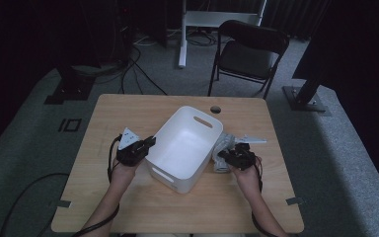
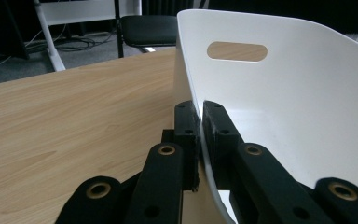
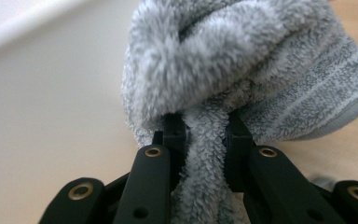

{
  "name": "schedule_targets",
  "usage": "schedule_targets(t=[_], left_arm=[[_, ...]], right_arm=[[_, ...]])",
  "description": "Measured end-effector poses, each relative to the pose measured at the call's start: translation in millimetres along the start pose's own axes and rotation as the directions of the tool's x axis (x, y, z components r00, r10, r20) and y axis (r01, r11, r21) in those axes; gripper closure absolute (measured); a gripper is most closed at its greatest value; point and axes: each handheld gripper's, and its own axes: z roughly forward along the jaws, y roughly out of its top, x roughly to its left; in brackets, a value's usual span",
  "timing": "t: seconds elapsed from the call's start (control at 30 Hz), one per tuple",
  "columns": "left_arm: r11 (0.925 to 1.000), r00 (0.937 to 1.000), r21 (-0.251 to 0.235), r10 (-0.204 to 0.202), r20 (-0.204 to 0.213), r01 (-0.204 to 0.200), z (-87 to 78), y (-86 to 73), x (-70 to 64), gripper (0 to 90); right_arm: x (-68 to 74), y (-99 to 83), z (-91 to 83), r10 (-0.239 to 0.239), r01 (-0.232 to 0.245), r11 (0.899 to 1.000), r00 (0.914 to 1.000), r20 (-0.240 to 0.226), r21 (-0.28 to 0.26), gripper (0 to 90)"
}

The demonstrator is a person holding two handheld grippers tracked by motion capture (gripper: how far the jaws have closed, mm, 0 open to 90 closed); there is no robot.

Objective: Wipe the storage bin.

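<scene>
A white plastic bin [image 1: 185, 148] with slot handles sits empty in the middle of the wooden table [image 1: 128, 111]. My left gripper [image 1: 148, 144] is shut on the bin's left rim; in the left gripper view its jaws pinch the thin white wall [image 2: 200, 126] of the bin [image 2: 279, 93]. Right of the bin lies a grey fluffy towel [image 1: 222, 150]. My right gripper [image 1: 227, 157] is shut on a fold of that towel [image 3: 242, 70], the jaws squeezing the pile [image 3: 207, 140] between them.
A black folding chair [image 1: 246, 52] and a white desk frame [image 1: 212, 19] stand beyond the table's far edge. A round cable hole [image 1: 215, 109] sits near the far edge. Cables trail on the grey floor at left.
</scene>
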Motion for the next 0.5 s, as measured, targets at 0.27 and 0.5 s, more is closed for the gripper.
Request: schedule_targets(t=[0.27, 0.5], left_arm=[[0.9999, 0.9996, 0.010, 0.010, 0.024, -0.011, 0.3, 0.8, 1.0, 85.1], [0.9997, 0.9982, 0.005, 0.023, 0.056, -0.023, 0.4, 0.3, 2.8, 84.7]], right_arm=[[-1.4, 20.0, -23.7, 0.000, -0.002, 0.994, 0.9998, -0.018, -0.110, 76.2], [-1.7, 24.9, -15.9, -0.005, 0.005, 0.996, 1.0000, -0.004, -0.087, 76.3]])
